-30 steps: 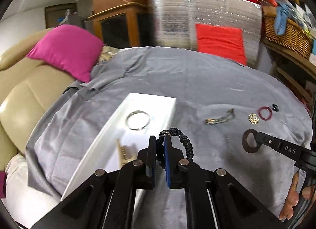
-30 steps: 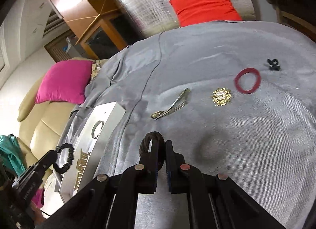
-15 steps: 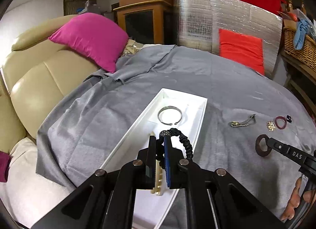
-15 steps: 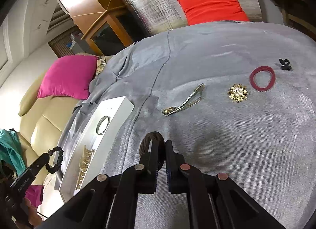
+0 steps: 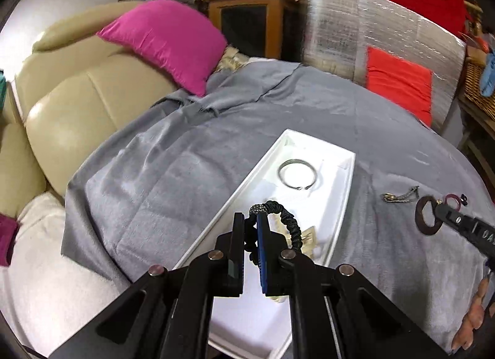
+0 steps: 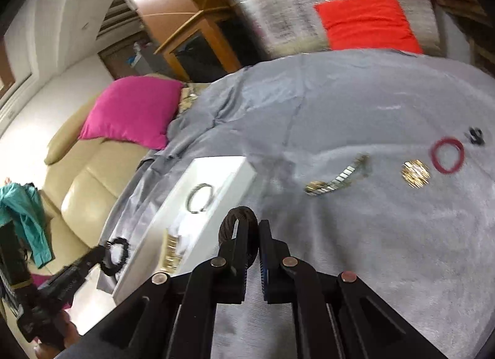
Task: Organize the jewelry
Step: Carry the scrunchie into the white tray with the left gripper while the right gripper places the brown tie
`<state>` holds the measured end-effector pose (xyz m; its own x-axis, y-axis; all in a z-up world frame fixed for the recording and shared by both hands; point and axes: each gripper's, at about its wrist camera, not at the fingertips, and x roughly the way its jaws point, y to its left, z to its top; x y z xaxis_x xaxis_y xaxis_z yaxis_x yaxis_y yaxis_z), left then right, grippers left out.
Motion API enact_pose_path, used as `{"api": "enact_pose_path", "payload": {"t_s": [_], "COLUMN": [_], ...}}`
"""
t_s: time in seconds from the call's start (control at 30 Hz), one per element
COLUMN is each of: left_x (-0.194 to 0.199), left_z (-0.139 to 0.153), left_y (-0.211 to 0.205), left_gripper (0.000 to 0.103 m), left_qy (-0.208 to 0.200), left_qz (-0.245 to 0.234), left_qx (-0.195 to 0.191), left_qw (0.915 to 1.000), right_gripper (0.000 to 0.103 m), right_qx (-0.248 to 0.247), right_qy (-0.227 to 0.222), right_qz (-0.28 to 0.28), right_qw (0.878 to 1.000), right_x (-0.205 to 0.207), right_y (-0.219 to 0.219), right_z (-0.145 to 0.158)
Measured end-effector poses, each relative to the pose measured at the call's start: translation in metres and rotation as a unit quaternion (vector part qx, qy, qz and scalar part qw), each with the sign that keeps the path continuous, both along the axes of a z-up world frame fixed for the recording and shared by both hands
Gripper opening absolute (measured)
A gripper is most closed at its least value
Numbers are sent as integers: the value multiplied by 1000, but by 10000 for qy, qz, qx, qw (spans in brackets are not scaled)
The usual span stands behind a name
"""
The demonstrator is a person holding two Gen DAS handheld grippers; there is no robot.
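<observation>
My left gripper (image 5: pixel 250 222) is shut on a black beaded bracelet (image 5: pixel 287 222) and holds it above the near half of the white tray (image 5: pixel 343 213). A silver bangle (image 5: pixel 297 173) and a gold piece (image 5: pixel 306 240) lie in the tray. My right gripper (image 6: pixel 253 230) is shut on a dark brown ring (image 6: pixel 239 219) above the grey cloth, right of the tray (image 6: pixel 225 162). On the cloth lie a metal watch band (image 6: pixel 335 179), a gold brooch (image 6: pixel 416 173), a red ring (image 6: pixel 448 154) and a small black piece (image 6: pixel 475 136).
A beige sofa (image 5: pixel 71 105) with a pink cushion (image 5: pixel 167 40) stands to the left. A silver foil panel (image 5: pixel 380 37) with a red cushion (image 5: pixel 399 83) stands at the back. A wicker basket (image 5: pixel 479 92) is at the right.
My left gripper has carried the black bracelet left and over the tray. My right gripper has shifted toward the tray with the brown ring in it.
</observation>
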<state>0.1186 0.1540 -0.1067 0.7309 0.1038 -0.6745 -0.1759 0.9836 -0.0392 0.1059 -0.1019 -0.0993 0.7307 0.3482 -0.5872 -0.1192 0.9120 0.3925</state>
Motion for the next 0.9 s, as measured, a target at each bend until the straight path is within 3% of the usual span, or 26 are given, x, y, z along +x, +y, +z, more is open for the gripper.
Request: {"api": "enact_pose_path", "payload": {"t_s": [0.17, 0.3, 0.53, 0.7, 0.9], "left_x": [1, 5, 16, 24, 33], "left_z": [-10, -22, -44, -52, -68], "left_y": [23, 36, 45, 39, 39], "left_gripper": [8, 8, 8, 8, 8], "left_qy": [257, 519, 953, 1163, 1573], "left_qz": [247, 287, 124, 76, 128], "left_qx": [-257, -473, -898, -869, -897], "left_qw": [9990, 9971, 9913, 9894, 9834], "right_gripper": [8, 8, 8, 8, 8], "right_qx": [-79, -243, -640, -1108, -1505], "right_qy": [-84, 97, 673, 1198, 1520], "right_qz": [423, 751, 902, 947, 934], "right_qw": [9990, 9968, 9916, 9820, 9724], "right_x": [16, 40, 87, 106, 119], "right_y": [42, 83, 133, 151, 160], "right_z": [23, 28, 0, -29, -48]}}
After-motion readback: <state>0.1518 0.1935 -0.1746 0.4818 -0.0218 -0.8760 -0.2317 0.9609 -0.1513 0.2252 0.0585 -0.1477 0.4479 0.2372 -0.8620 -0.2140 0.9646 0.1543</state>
